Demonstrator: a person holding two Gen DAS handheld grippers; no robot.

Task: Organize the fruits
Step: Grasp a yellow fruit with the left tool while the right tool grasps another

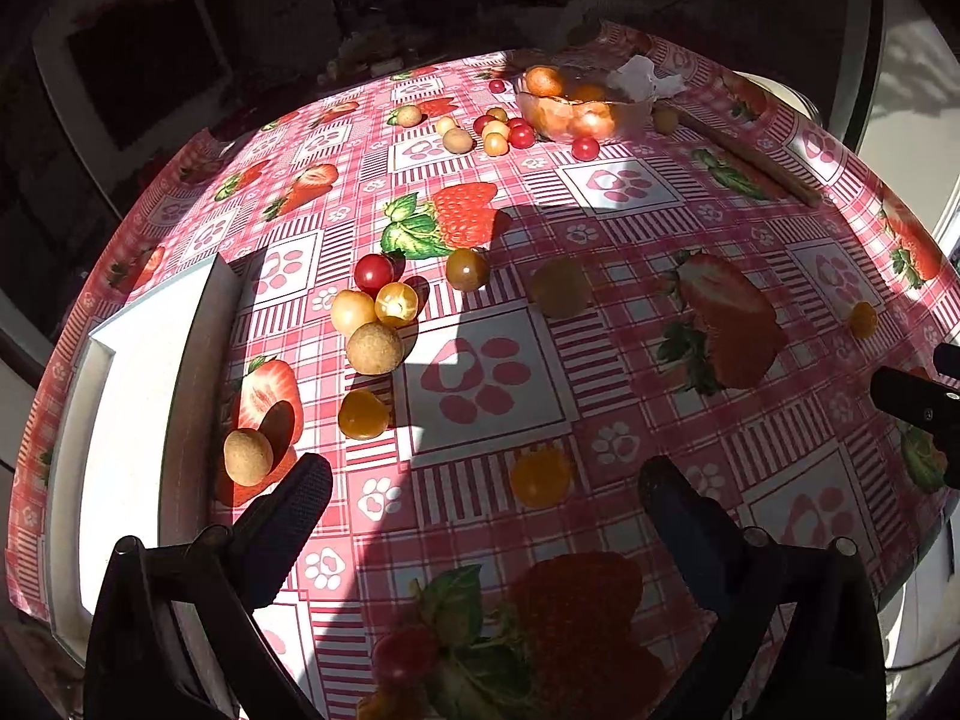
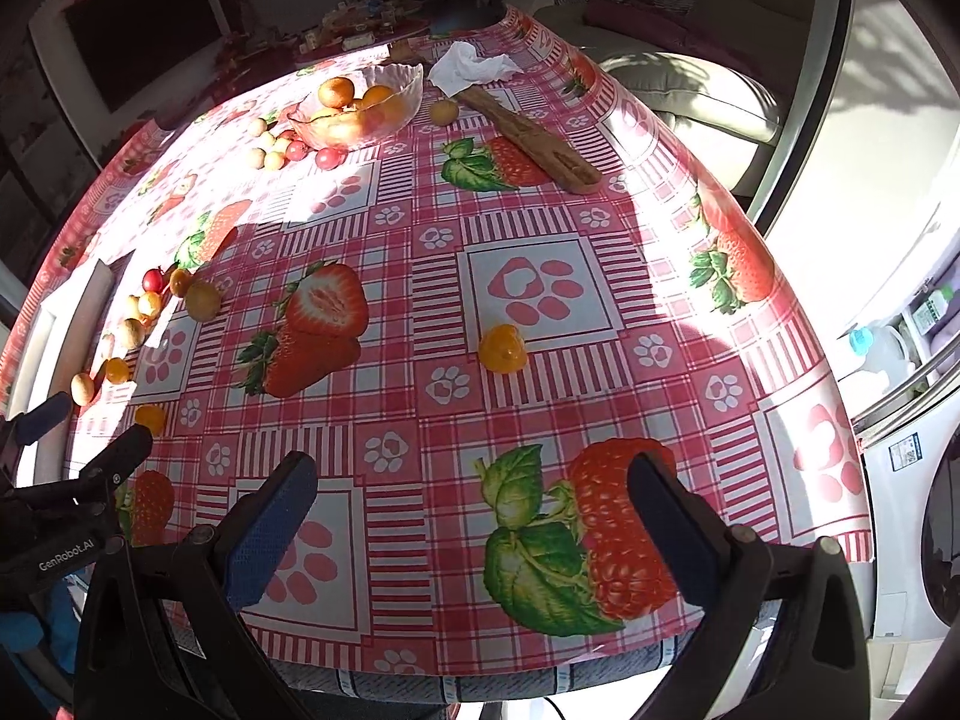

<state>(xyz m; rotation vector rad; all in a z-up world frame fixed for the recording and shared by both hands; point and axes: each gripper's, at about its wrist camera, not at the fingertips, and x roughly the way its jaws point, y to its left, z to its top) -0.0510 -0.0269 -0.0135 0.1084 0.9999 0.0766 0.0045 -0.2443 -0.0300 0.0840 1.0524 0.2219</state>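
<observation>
Your left gripper point(image 1: 485, 483) hovers over the counter point(image 1: 630, 324) with its fingers point(image 1: 288, 510) spread wide and holding nothing; an orange tomato point(image 1: 540, 477) lies on the cloth between them. Your right gripper point(image 2: 471, 483) is likewise wide and holding nothing, low near the counter's front edge. Take the glass bowl point(image 2: 384, 102) at the far side as your landmark: it holds several orange fruits, and a cluster of small red and yellow fruits point(image 2: 282, 150) sits just beside it. A single orange fruit point(image 2: 503, 349) lies well nearer you than the bowl. A wooden paddle point(image 2: 528, 138) and crumpled tissue point(image 2: 471, 69) lie beside the bowl.
</observation>
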